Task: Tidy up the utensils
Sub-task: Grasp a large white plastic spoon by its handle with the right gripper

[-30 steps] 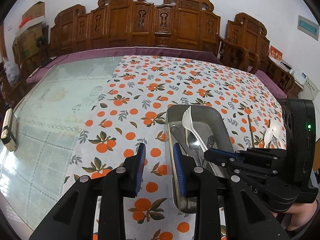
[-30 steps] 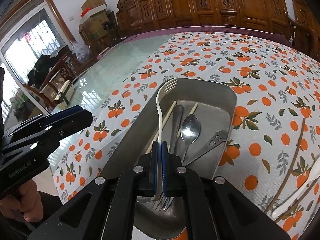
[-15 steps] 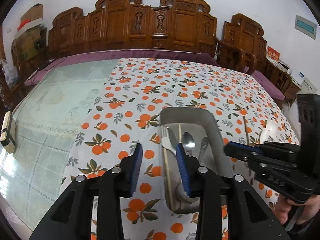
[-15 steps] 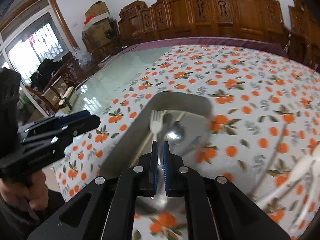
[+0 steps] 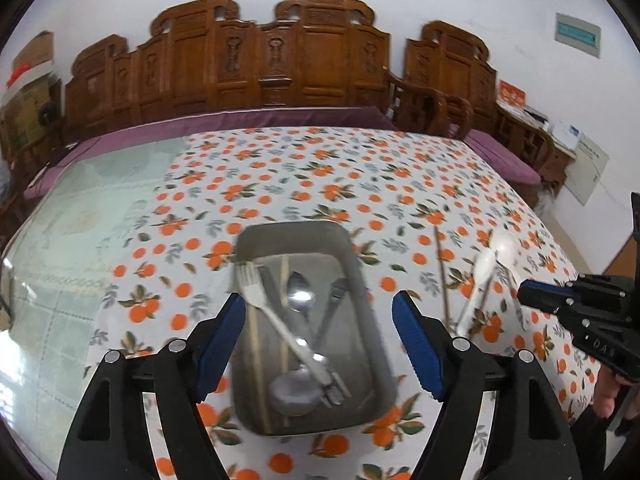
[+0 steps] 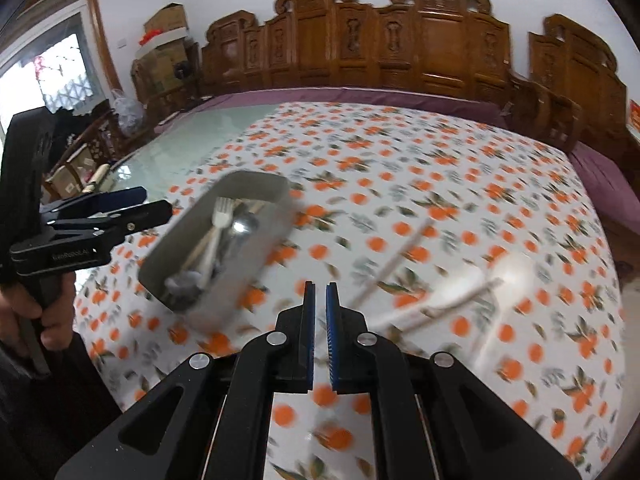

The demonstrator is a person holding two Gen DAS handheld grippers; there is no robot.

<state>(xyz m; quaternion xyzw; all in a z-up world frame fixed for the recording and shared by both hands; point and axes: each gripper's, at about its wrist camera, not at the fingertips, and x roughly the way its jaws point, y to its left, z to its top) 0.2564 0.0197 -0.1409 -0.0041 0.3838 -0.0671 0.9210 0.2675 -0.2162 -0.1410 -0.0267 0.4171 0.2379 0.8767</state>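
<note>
The left tool (image 5: 318, 330) is seen spread wide, its blue pads standing either side of the metal tray (image 5: 360, 280) without touching it, and nothing is held between them. The tray rests on the bench (image 5: 320, 168), which is covered by an orange-patterned cloth (image 5: 400, 184). Inside the tray a white plastic fork (image 5: 276, 320) lies diagonally across the other pieces, with a steel spoon (image 5: 300, 294), a pair of chopsticks (image 5: 284, 280) and a ladle-like bowl (image 5: 294, 394) at the near end also gathered there; further pieces are too blurred to be named. Outside the tray, to its right, two white plastic spoons (image 5: 486, 276) and a single brown chopstick (image 5: 442, 276) lie on the cloth. The right tool (image 6: 319, 320) is seen with only a narrow gap left between its pads, and nothing is gripped in it; it is held above the cloth, between the tray and the white spoons, apart from both. Carved wooden chairs (image 6: 400, 40) are lined along the far side of the bench.
</note>
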